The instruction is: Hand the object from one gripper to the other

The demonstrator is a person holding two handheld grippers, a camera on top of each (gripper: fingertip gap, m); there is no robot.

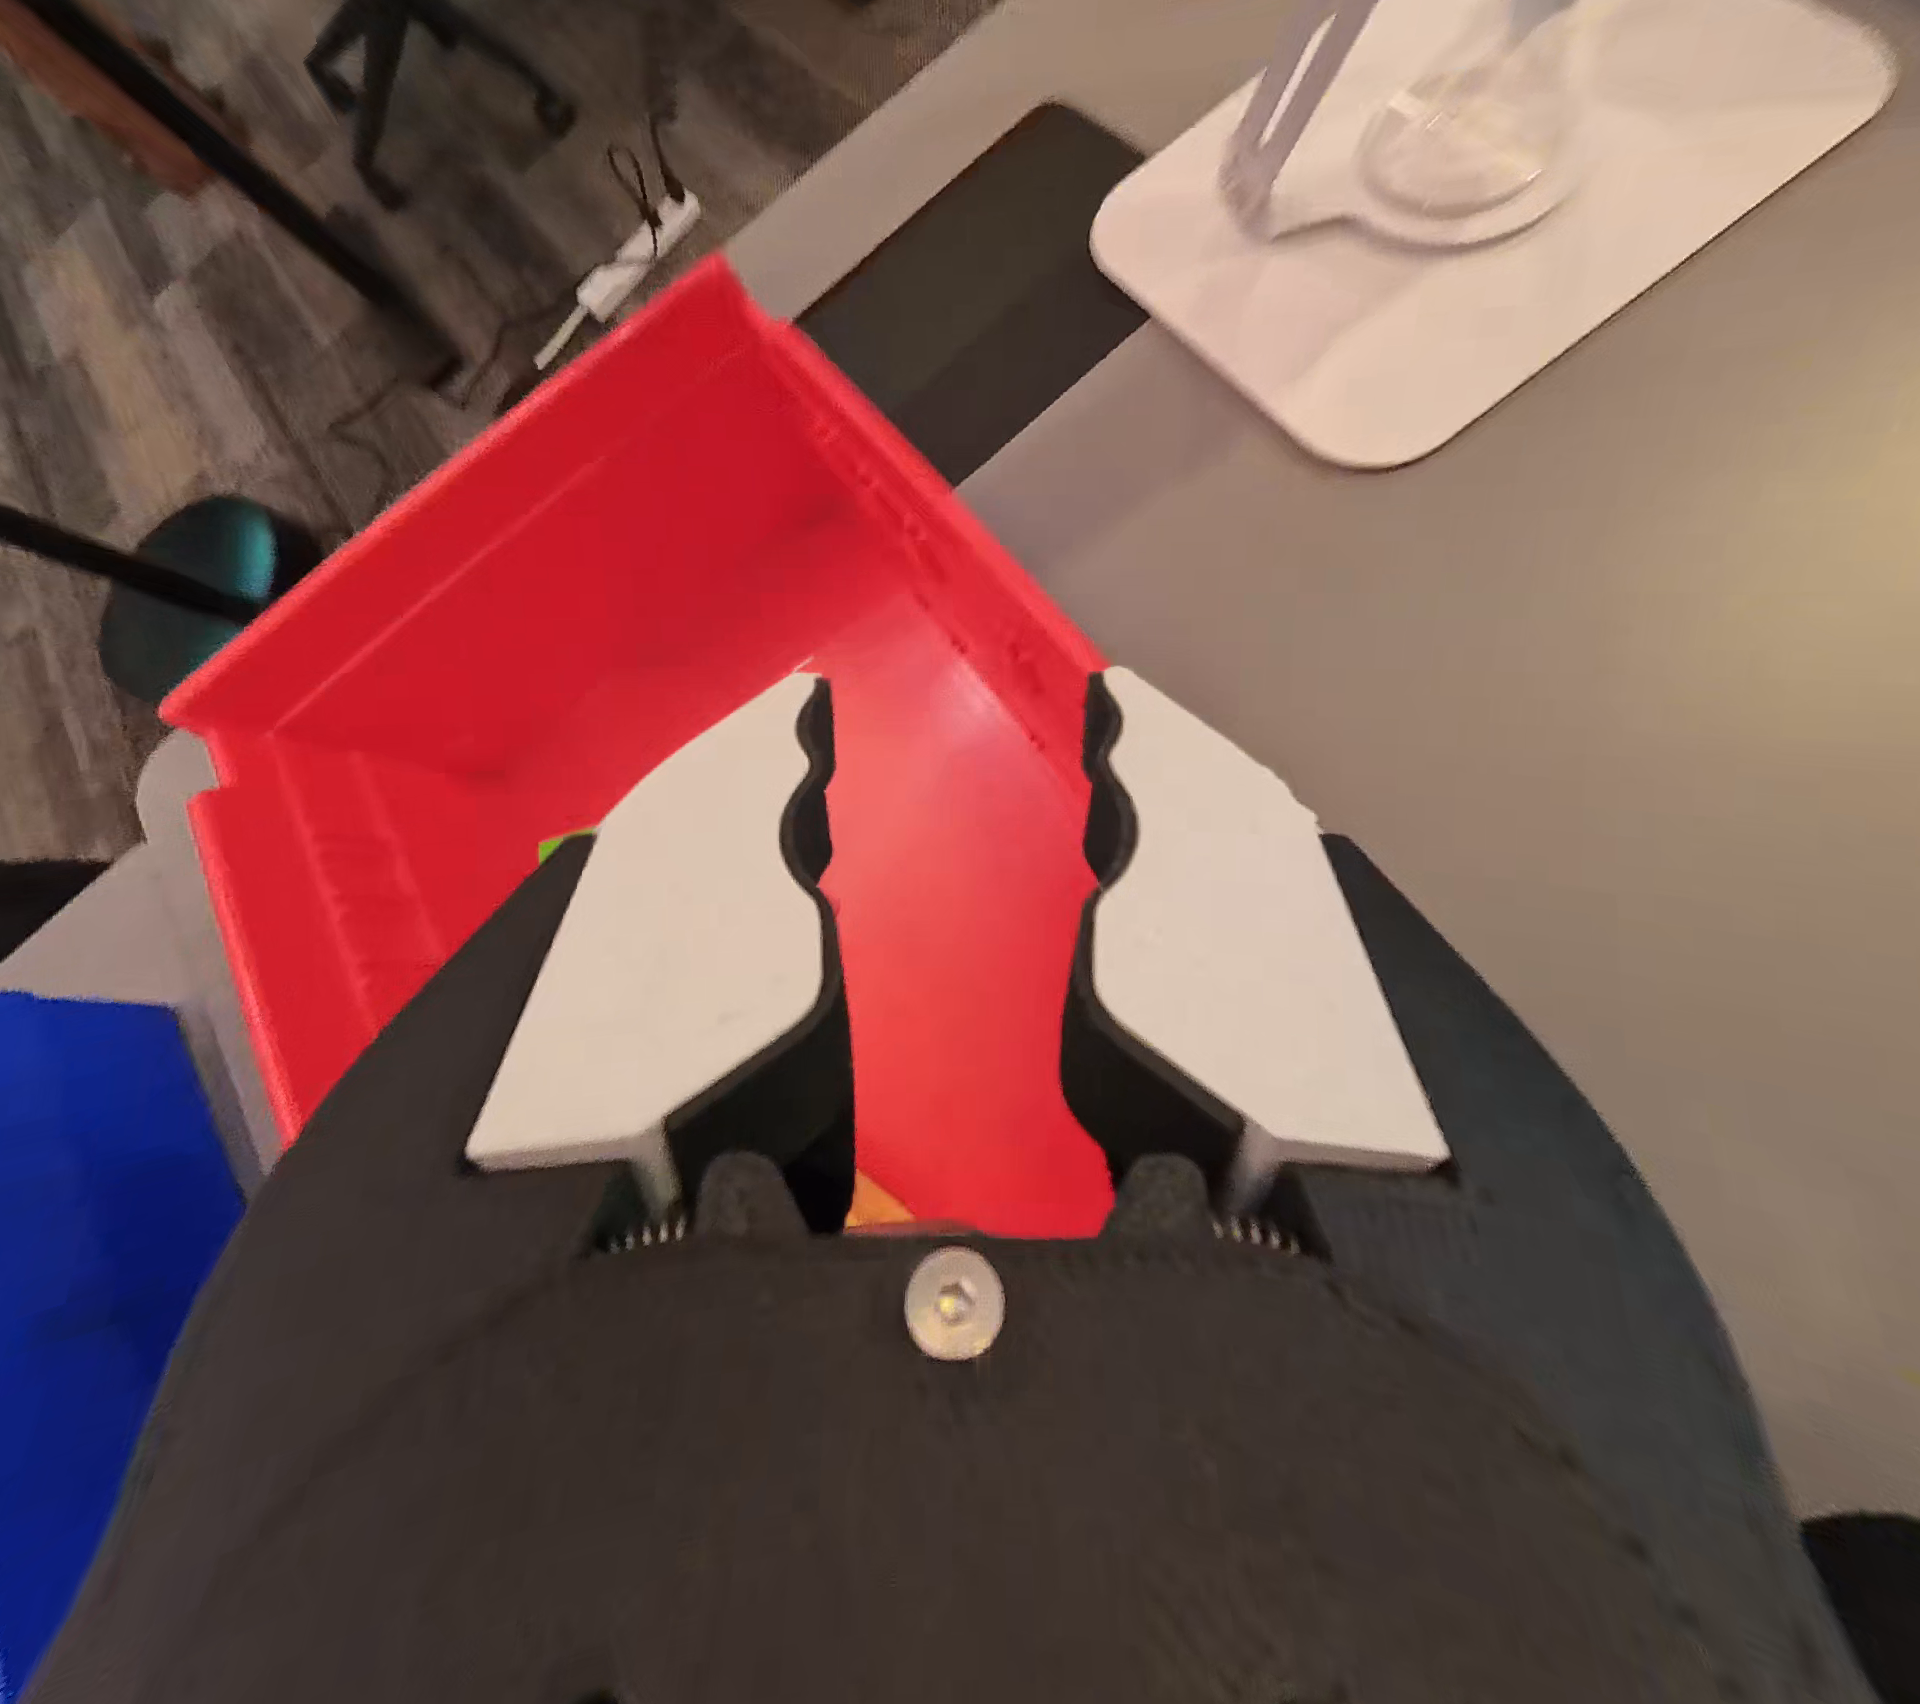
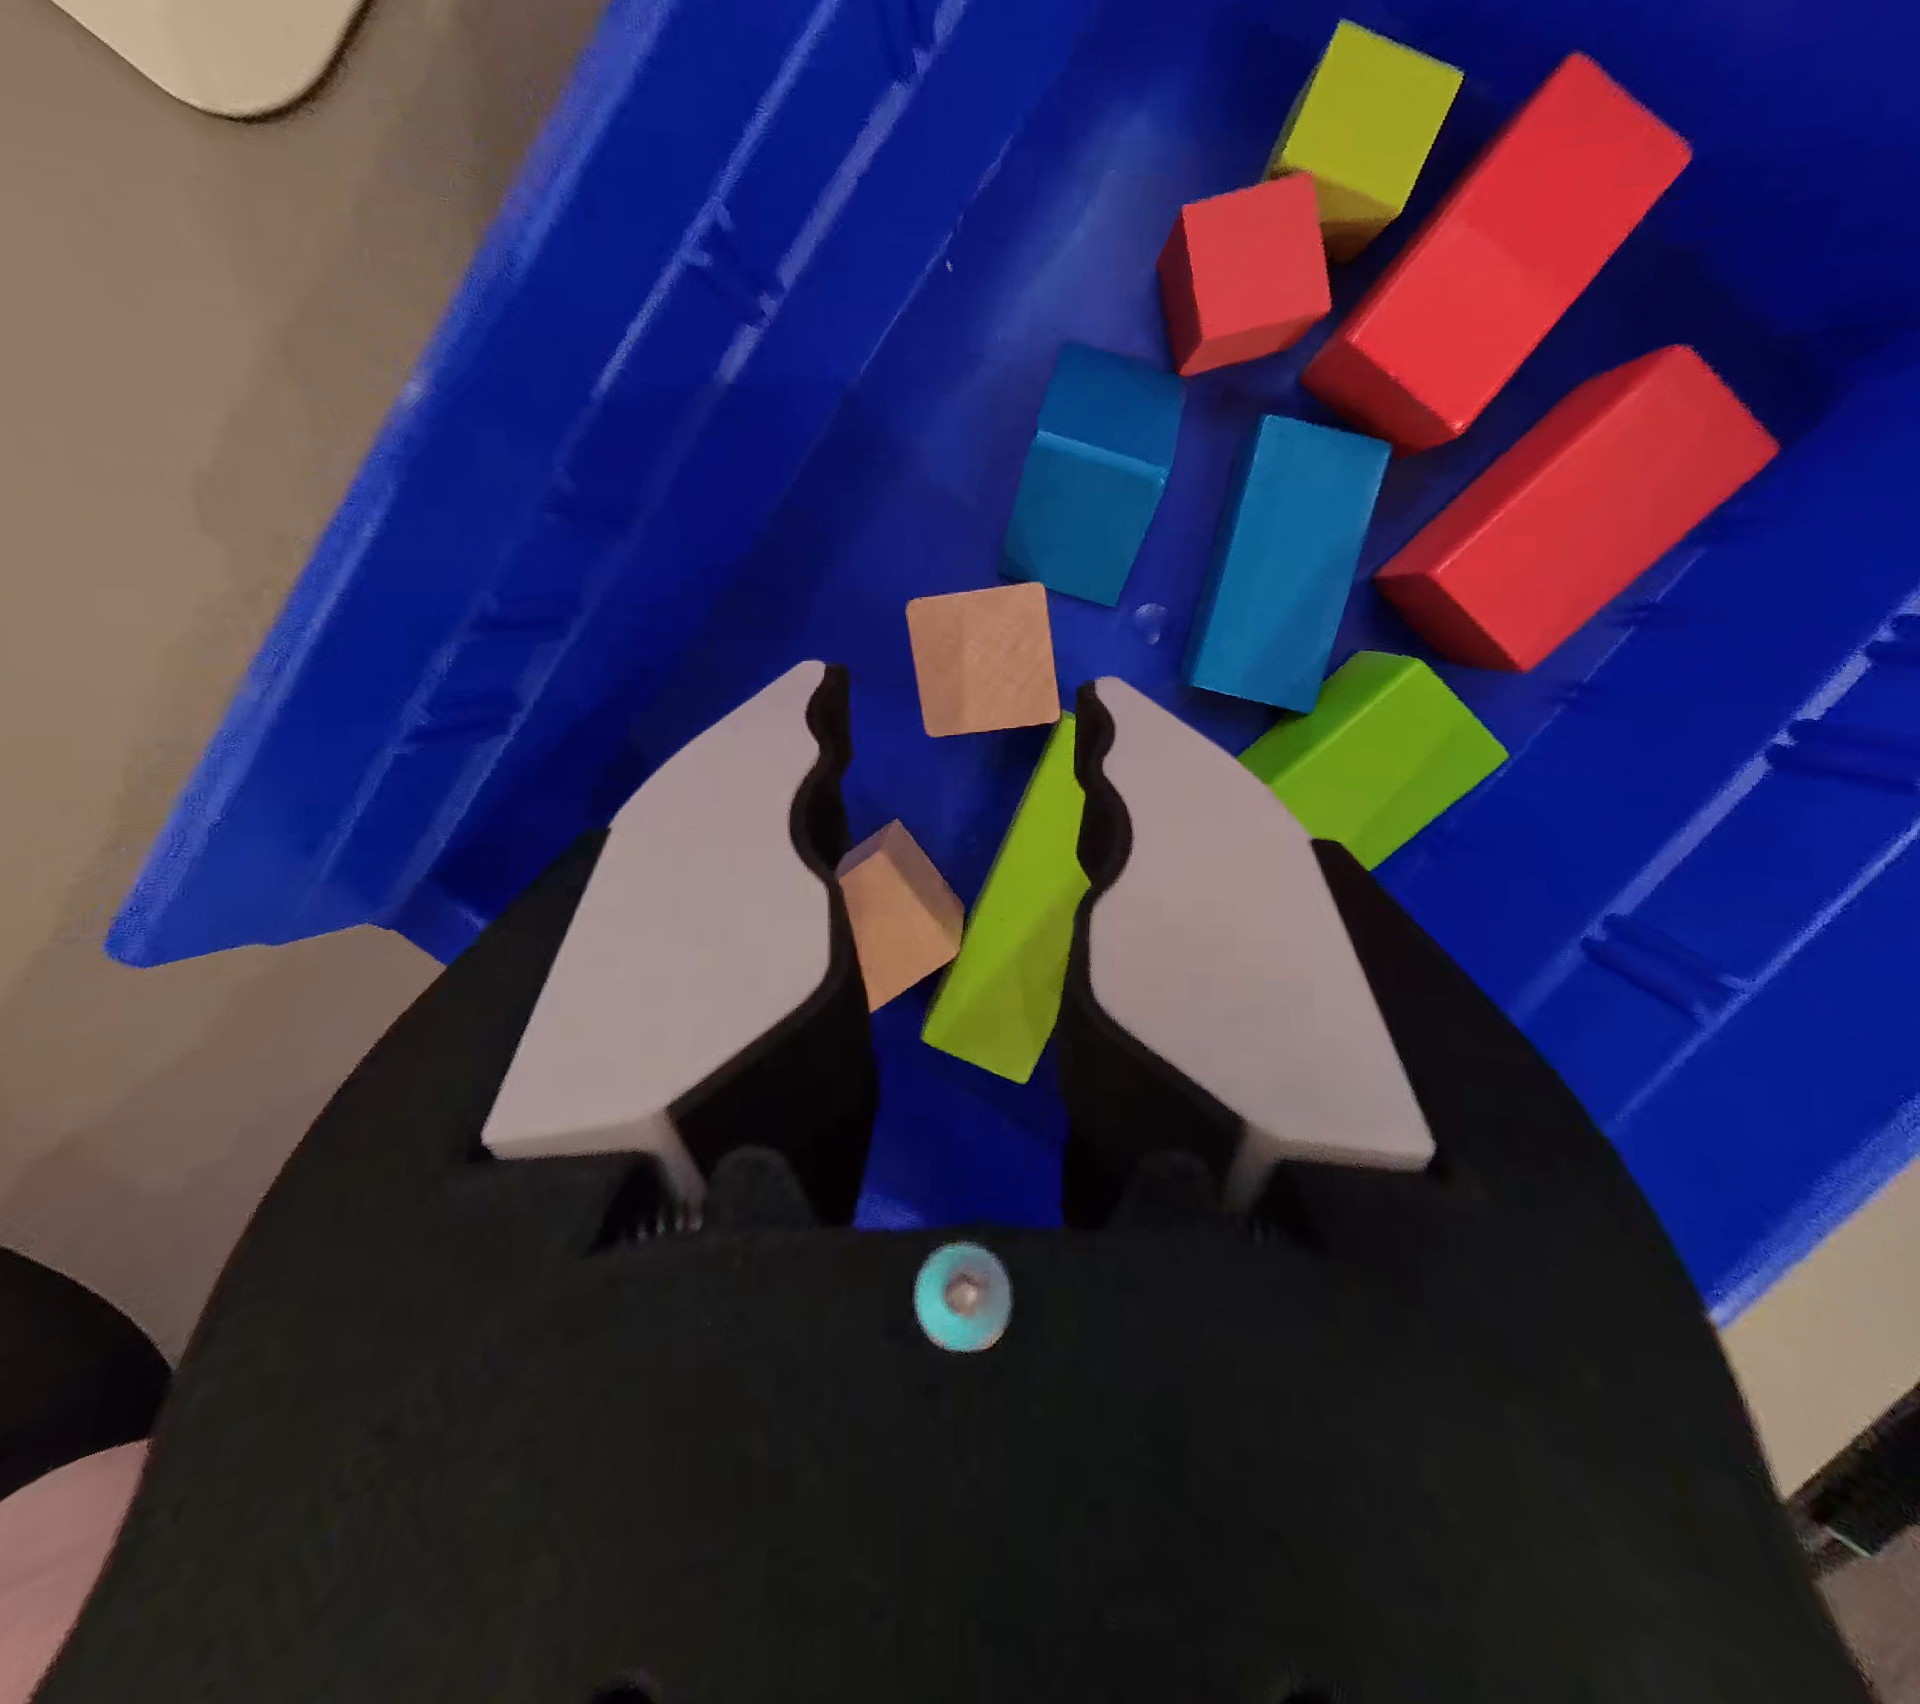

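— Both grippers?
— Left gripper [image 1: 956, 781] fingers spread, bare, over the red bin [image 1: 582, 615]. Right gripper [image 2: 961, 781] fingers apart, gripping nothing, above the blue bin [image 2: 727, 304]; wooden cube [image 2: 982, 659] lies just beyond them.

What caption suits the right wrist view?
Open hand-held gripper above a blue bin of coloured wooden blocks.

Grey table [image 1: 1455, 719] with red bin [image 1: 582, 615], blue bin [image 2: 727, 304], white base [image 1: 1507, 220]
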